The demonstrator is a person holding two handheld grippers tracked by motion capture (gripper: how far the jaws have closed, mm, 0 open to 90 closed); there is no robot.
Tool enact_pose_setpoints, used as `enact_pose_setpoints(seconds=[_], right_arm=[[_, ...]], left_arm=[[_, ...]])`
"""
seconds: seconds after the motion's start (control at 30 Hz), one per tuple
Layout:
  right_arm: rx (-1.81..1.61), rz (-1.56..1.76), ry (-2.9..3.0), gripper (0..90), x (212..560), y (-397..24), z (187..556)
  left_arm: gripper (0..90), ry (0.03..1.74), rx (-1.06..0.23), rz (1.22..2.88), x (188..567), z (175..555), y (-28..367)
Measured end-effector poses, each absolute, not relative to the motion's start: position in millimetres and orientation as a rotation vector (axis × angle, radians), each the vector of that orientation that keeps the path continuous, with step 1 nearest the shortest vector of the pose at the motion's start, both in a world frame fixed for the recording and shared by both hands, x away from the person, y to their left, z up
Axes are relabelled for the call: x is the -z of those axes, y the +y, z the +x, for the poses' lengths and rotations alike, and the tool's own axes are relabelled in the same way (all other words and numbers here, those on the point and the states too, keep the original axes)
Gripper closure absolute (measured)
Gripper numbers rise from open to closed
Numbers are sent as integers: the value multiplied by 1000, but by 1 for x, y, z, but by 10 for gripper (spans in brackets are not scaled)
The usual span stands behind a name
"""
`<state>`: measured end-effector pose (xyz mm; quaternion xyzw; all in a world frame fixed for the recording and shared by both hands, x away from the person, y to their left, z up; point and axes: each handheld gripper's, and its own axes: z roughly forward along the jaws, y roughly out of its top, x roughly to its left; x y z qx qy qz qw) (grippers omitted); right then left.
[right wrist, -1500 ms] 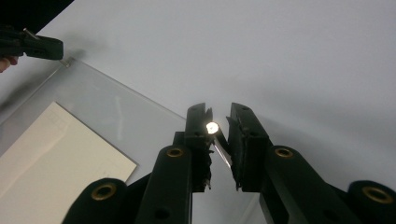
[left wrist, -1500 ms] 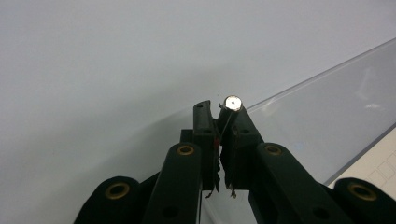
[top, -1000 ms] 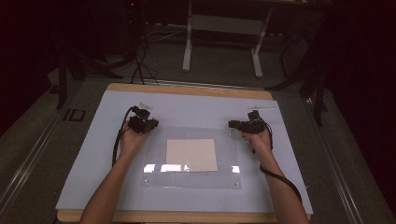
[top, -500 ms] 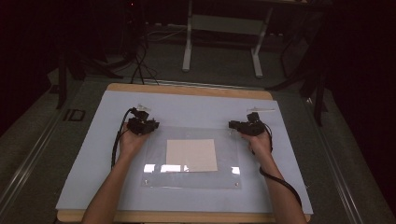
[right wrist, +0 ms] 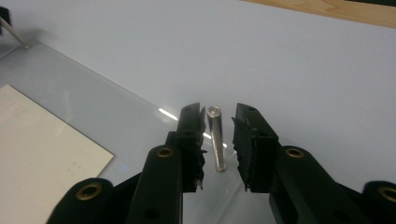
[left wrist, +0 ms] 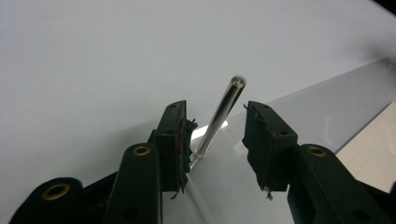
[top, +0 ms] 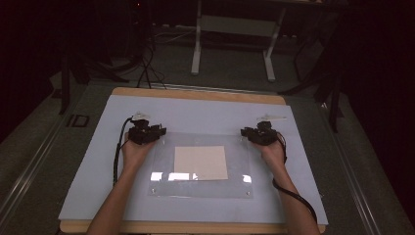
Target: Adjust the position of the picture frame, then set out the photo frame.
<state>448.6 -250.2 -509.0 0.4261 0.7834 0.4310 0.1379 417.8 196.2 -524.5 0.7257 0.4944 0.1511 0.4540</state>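
Both grippers' fingers have just opened off the slim metal corner pins (left wrist: 219, 122) (right wrist: 215, 137) of the clear acrylic sheet (top: 200, 188); pins released, standing.

Clear acrylic sheet (top: 200, 188) lying flat mid-table over a cream paper square (top: 201, 162), slim metal pin (left wrist: 219, 116) leaning at its far-left corner, second pin (right wrist: 216, 138) near upright at far-right corner

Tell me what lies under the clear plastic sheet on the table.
Under the clear plastic sheet lies a cream square of paper, seen plainly through it, on the pale blue mat. A glare strip along the sheet's near side hides a little of the paper's edge.
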Motion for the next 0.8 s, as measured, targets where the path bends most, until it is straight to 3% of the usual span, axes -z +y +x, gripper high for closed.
enact_pose_setpoints(seconds=[0.33, 0.63, 0.8], right_arm=[[-1256, 1201, 2255, 682, 513, -252, 444], [-1248, 1185, 2223, 824, 513, -251, 441], [-1229, 1173, 2221, 839, 513, -249, 441]], left_arm=[[548, 1200, -435, 1750, 517, 413, 203], [541, 1195, -450, 1745, 515, 412, 207], [566, 1181, -466, 1759, 514, 412, 204]])
